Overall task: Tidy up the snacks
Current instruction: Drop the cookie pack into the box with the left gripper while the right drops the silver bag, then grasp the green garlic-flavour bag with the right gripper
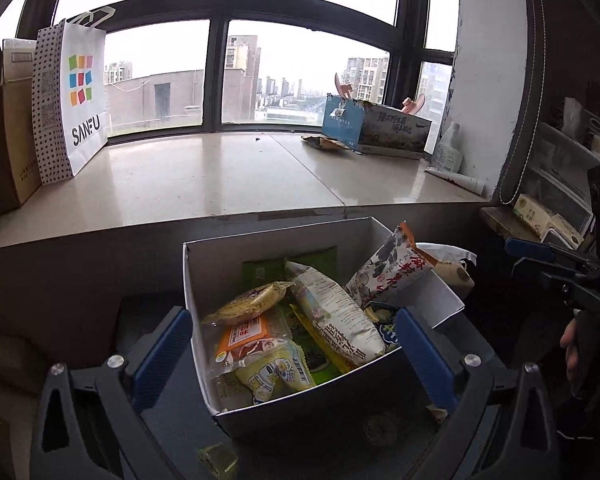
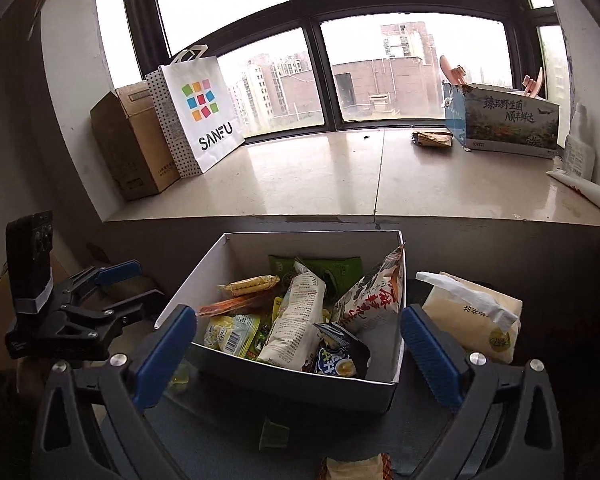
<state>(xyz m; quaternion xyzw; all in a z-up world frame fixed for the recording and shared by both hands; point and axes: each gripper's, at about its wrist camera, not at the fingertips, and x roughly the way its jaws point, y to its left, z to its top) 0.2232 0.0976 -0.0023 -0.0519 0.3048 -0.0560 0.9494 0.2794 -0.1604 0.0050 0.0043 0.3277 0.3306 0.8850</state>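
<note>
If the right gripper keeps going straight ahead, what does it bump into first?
Probably the near wall of the white cardboard snack box, which sits between the open right gripper's blue fingers. Pitched slightly higher, it might meet the tall white printed snack packet first; depth is unclear.

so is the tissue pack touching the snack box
Apart. The right wrist view shows dark surface between the tissue pack and the snack box.

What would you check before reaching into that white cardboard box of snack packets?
1. Left gripper open and empty: ok.
2. Right gripper open and empty: ok.
3. White cardboard box upright, top open: ok.
4. Tall white printed packet lying on top, reachable: ok.
5. Cream tissue pack outside the box, apart from its wall: cannot tell.
6. Small green packet on the surface before the box, still unsorted: not ok.
</note>
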